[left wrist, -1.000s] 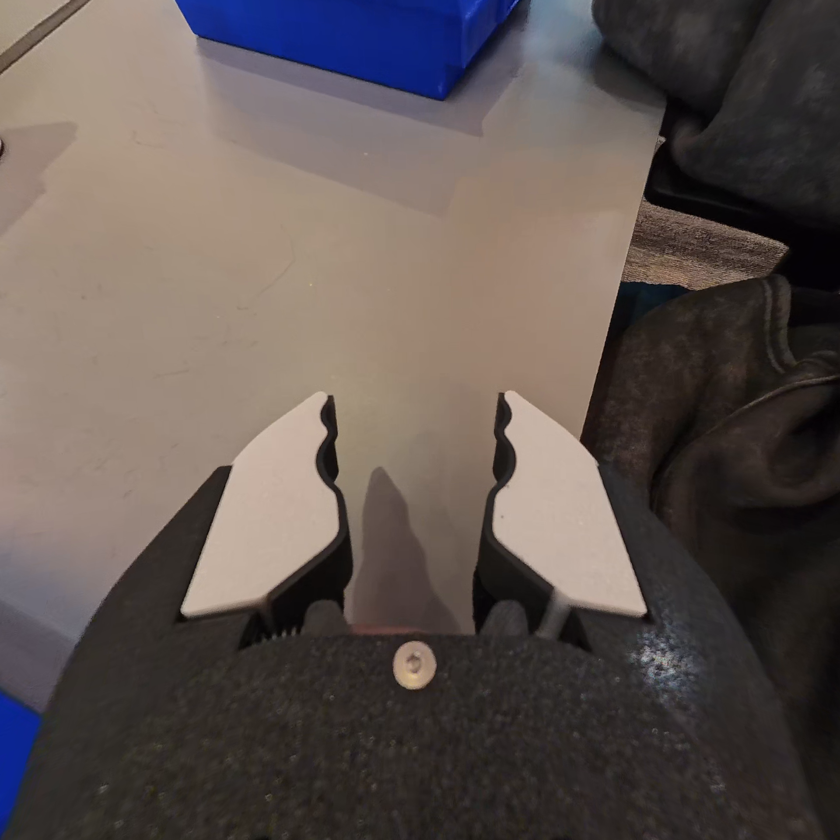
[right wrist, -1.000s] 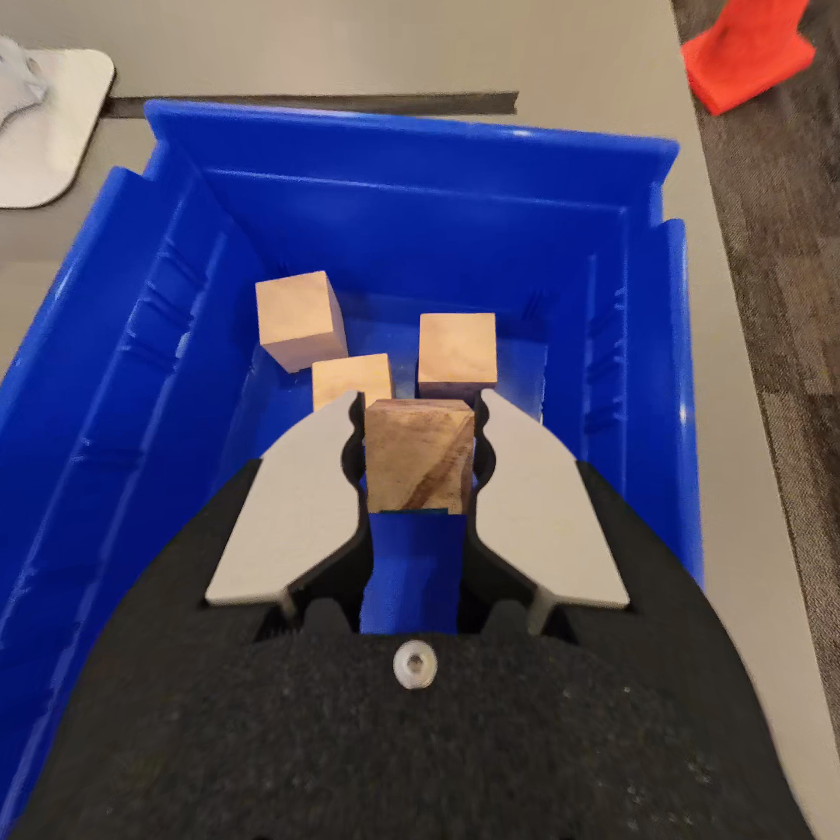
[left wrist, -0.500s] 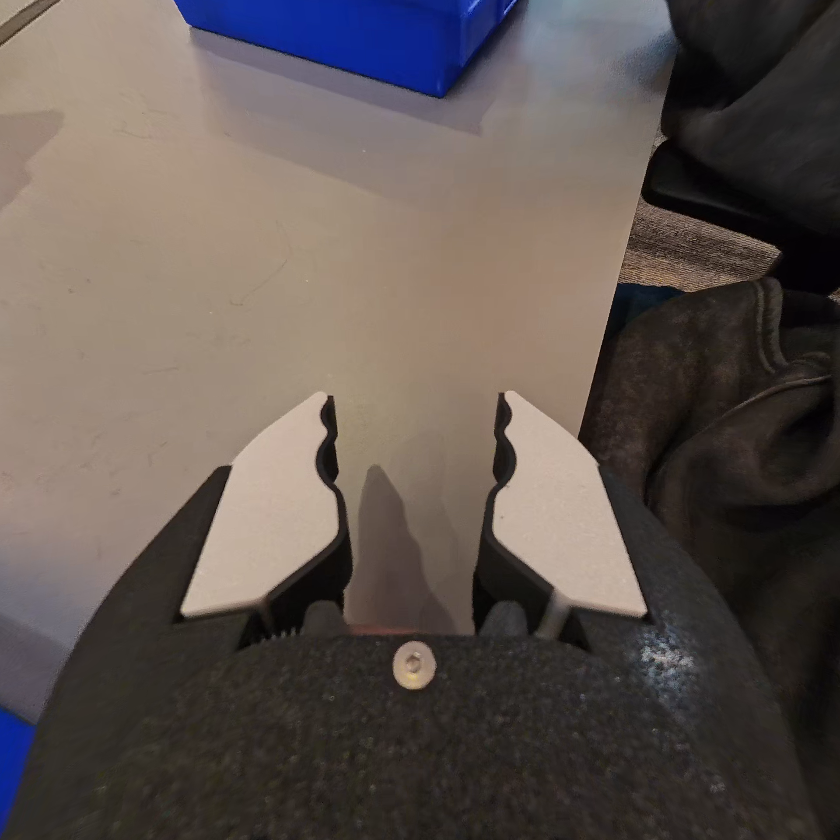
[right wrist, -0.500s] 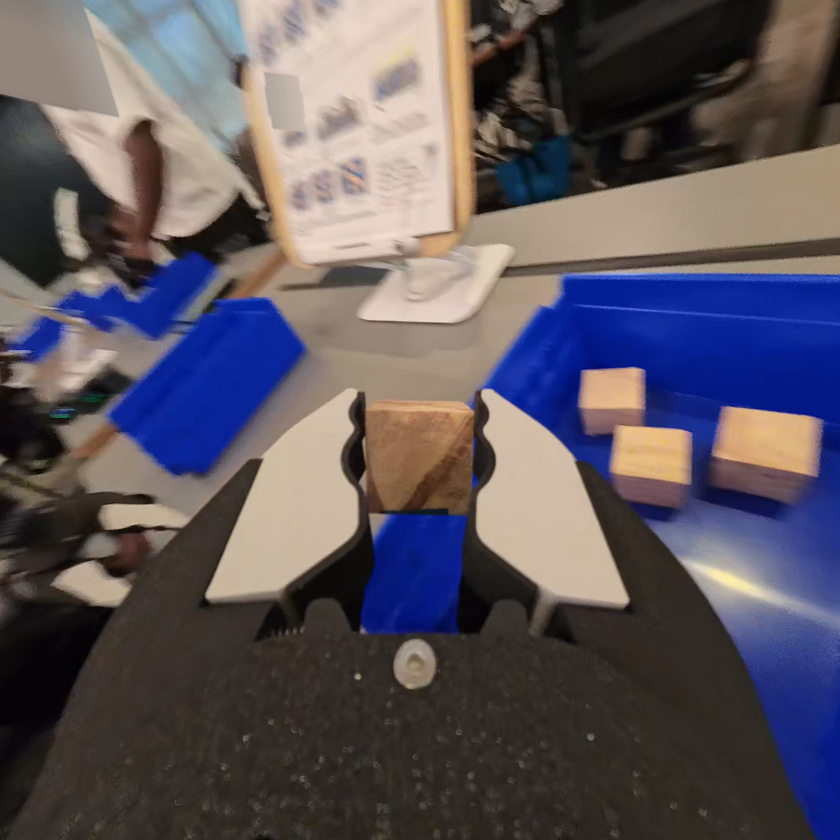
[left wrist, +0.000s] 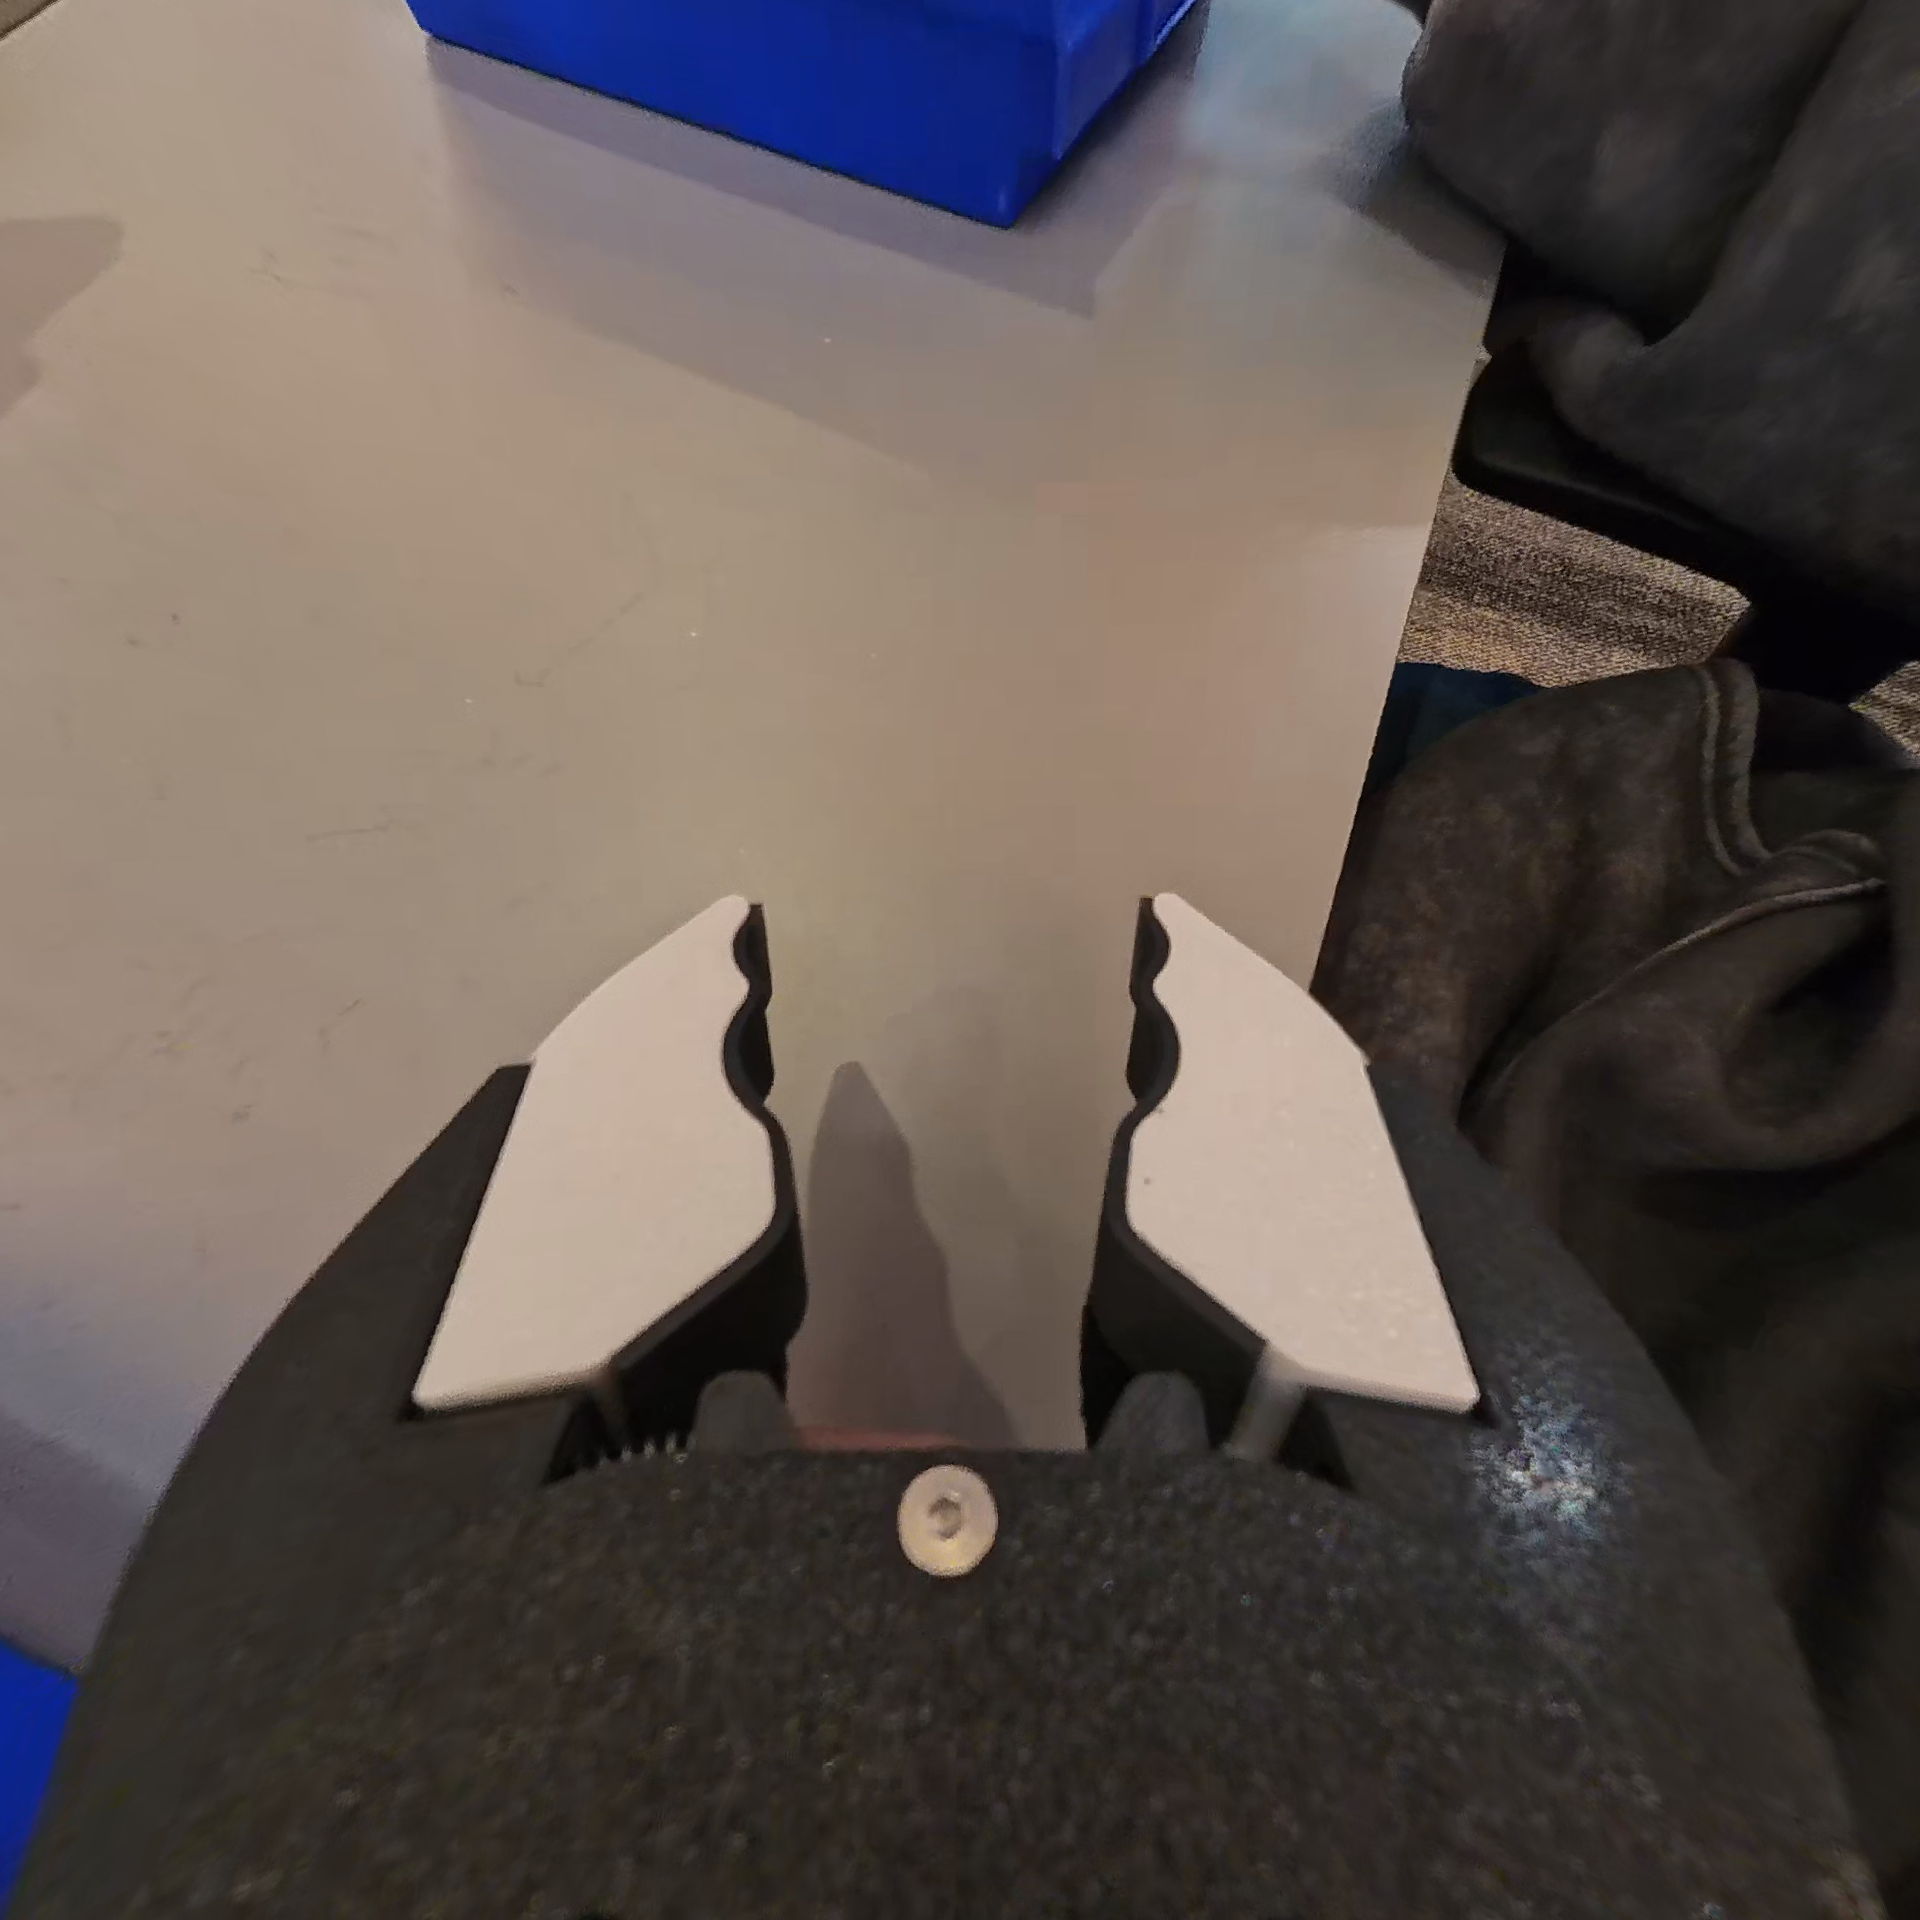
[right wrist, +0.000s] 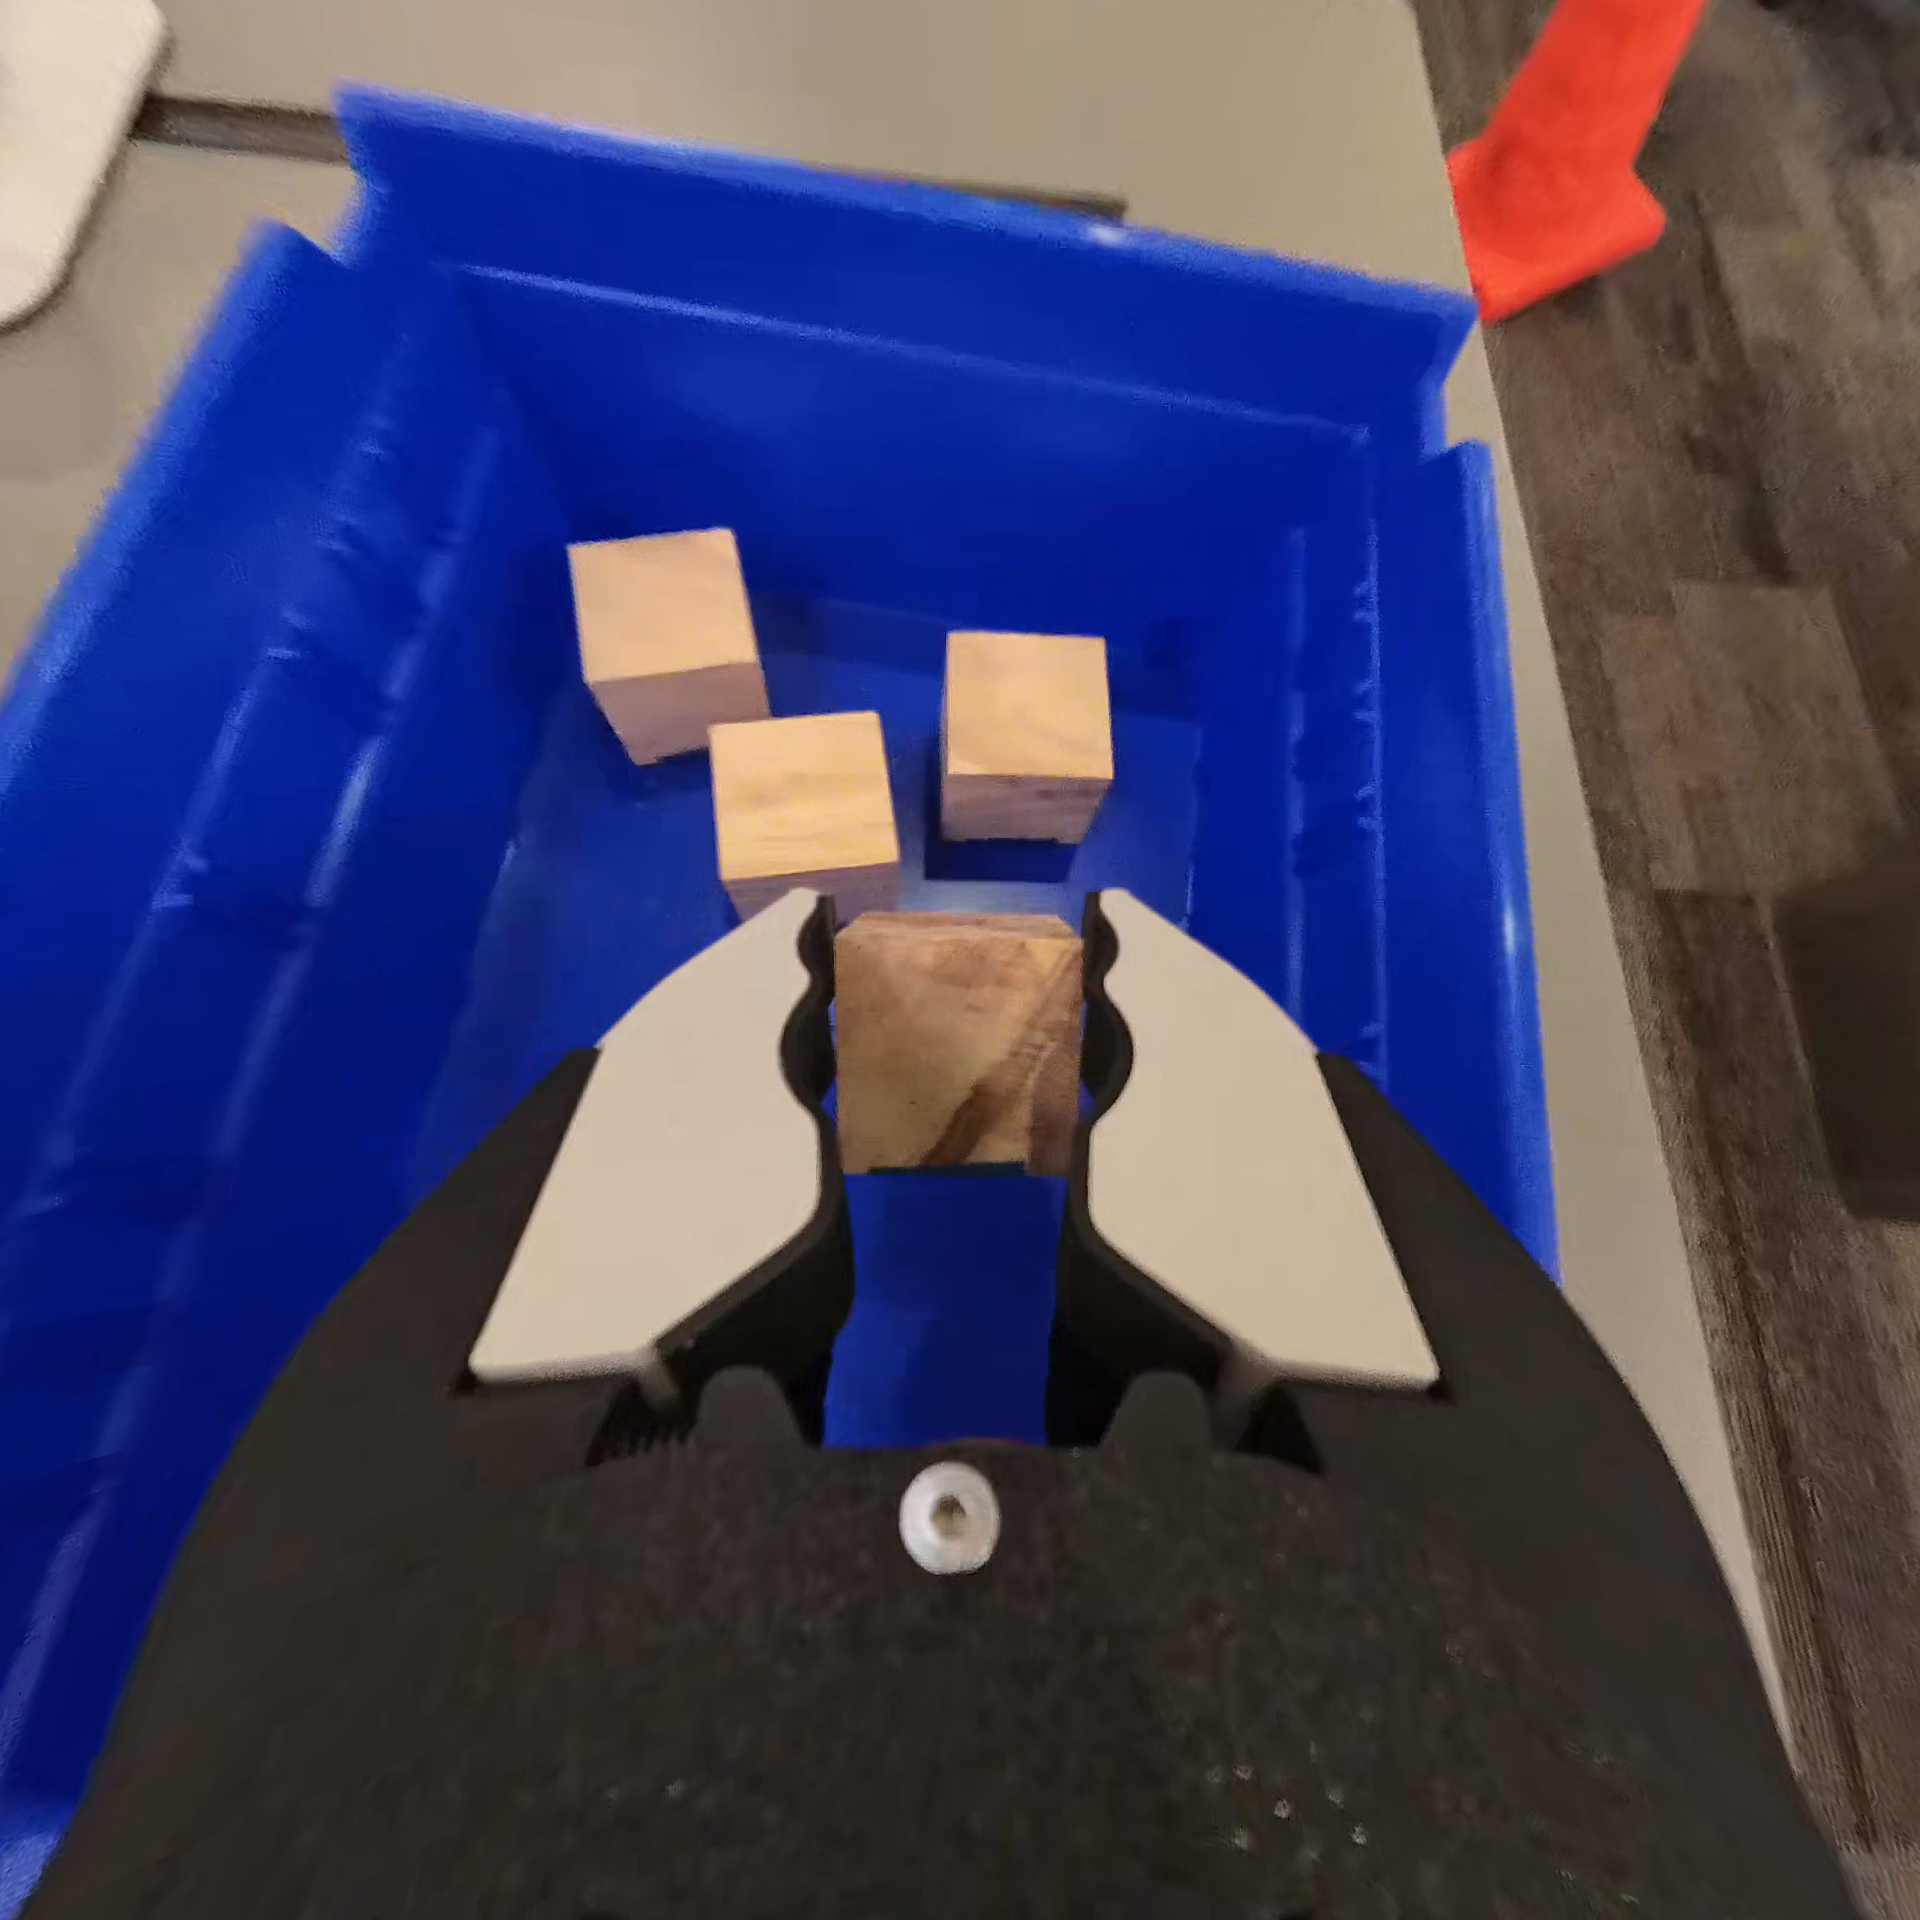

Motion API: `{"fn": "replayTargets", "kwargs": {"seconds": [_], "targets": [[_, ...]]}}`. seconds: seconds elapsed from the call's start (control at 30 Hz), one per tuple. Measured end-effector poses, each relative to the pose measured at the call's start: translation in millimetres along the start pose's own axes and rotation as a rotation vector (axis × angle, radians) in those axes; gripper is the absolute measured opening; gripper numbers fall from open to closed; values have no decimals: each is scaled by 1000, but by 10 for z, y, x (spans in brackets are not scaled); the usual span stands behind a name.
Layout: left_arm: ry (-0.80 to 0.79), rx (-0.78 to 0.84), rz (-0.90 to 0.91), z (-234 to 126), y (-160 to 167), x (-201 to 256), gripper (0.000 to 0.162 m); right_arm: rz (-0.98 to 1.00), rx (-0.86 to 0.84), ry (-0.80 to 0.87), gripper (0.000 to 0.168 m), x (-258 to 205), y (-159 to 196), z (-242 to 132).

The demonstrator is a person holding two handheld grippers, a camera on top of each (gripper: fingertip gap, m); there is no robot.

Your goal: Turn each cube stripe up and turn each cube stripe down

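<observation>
You had the right gripper [right wrist: 956, 925] clamped on the darker wooden cube with the streaky grain [right wrist: 954, 1044], hanging over the near end of the blue plastic bin [right wrist: 312, 790]. Three paler wooden cubes [right wrist: 802, 802] sat just ahead on the bin floor, close together. Risk as I saw it: only the side faces were pinched, so a fast wrist roll could've let the cube slip, drop onto those neighbours and knock their faces around. Your left gripper [left wrist: 951, 914] was wide apart and empty over the bare grey desk [left wrist: 520, 623], so no backup catch there.
</observation>
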State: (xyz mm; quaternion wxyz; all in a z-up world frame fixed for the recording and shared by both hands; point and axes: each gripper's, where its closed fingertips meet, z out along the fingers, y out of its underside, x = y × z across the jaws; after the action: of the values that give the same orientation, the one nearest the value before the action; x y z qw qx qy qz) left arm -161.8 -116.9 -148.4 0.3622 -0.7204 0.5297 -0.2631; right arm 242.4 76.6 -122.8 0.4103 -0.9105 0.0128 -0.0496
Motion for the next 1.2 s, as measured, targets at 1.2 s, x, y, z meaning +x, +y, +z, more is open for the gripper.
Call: {"fn": "replayTargets", "kwargs": {"seconds": [1.2], "targets": [[284, 544, -456, -490, -832, -295, 73, 130, 420, -1659, 45, -3473, -101, -2263]]}}
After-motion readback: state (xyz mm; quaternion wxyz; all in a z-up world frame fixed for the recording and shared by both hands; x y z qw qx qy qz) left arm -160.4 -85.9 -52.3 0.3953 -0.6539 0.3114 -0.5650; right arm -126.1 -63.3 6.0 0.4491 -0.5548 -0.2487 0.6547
